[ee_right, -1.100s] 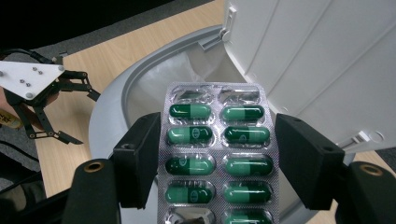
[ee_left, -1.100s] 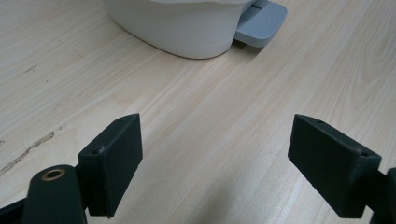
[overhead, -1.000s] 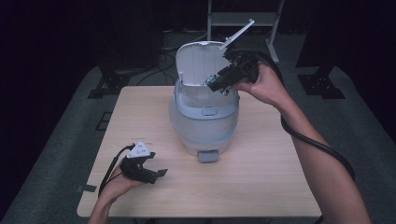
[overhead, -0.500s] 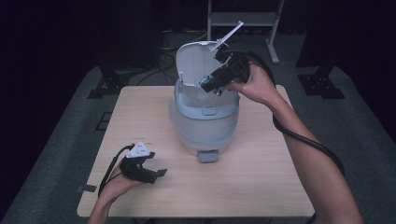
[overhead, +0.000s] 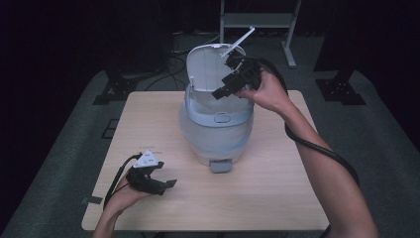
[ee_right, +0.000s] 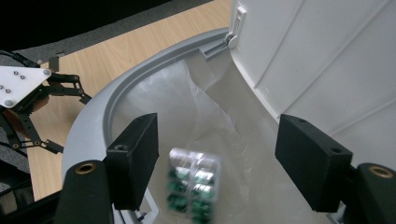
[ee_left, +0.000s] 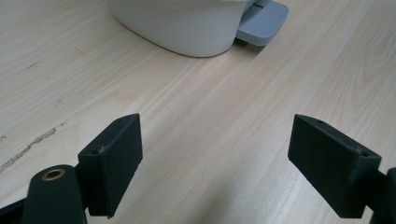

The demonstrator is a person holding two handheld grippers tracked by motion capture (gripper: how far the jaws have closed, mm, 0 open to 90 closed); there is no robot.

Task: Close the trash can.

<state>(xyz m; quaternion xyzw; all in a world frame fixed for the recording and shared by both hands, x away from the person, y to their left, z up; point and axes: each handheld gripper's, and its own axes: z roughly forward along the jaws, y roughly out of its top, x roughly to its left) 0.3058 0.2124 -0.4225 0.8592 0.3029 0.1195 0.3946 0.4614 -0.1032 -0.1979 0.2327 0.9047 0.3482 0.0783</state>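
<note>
Raised lid (overhead: 210,67) behind, bin mouth (ee_right: 140,100) seemingly unobstructed

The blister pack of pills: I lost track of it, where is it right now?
In the right gripper view the blister pack is loose between the open jaws of the right gripper, above the liner bag inside the open bin.

Light wooden table (overhead: 277,198), faint scratches toward 9 o'clock. Grey carpet floor (overhead: 79,148) all round. Metal shelf frame (overhead: 260,20) at 12 o'clock; black stand feet (overhead: 114,91) at 10 o'clock.
</note>
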